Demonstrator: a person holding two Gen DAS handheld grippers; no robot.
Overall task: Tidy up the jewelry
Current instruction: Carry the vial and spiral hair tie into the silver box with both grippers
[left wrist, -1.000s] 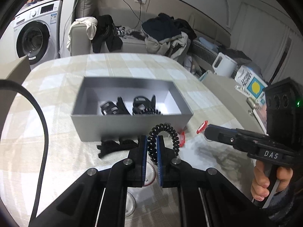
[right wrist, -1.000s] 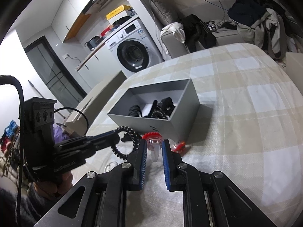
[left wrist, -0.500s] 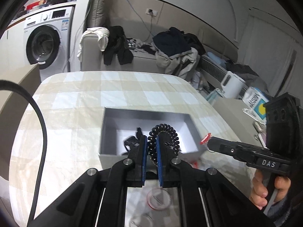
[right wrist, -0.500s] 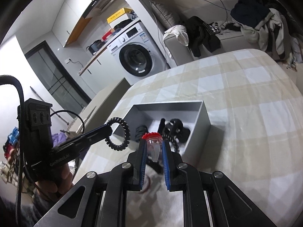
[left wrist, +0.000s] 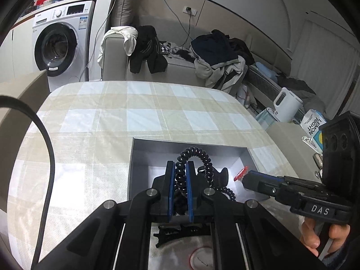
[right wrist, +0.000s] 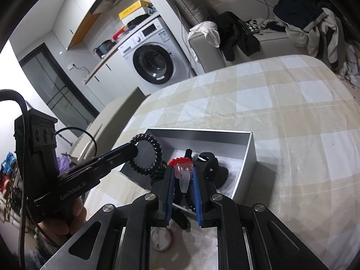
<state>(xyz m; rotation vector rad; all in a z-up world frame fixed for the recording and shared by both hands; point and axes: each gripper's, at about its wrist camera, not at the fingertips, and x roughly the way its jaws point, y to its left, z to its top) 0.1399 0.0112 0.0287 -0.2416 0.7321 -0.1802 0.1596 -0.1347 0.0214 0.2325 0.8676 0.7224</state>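
Observation:
My left gripper (left wrist: 180, 168) is shut on a black spiral hair tie (left wrist: 198, 155) and holds it above the open grey box (left wrist: 189, 145). From the right wrist view the hair tie (right wrist: 146, 155) hangs over the box's near left corner. My right gripper (right wrist: 182, 175) is shut on a small clear vial with a red cap (right wrist: 181, 168), held above the grey box (right wrist: 249, 155). Black hair clips (right wrist: 211, 166) lie inside the box. The right gripper's tip with the red cap (left wrist: 240, 175) shows in the left wrist view over the box's right side.
A black clip (left wrist: 180, 232) and a round clear lid with a red rim (left wrist: 201, 257) lie on the checked tablecloth (left wrist: 112, 117) in front of the box. A sofa with clothes (left wrist: 213, 51) and a washing machine (left wrist: 58, 45) stand beyond the table.
Both grippers have risen and moved forward from the table in front of the box to above the box, each still holding its item.

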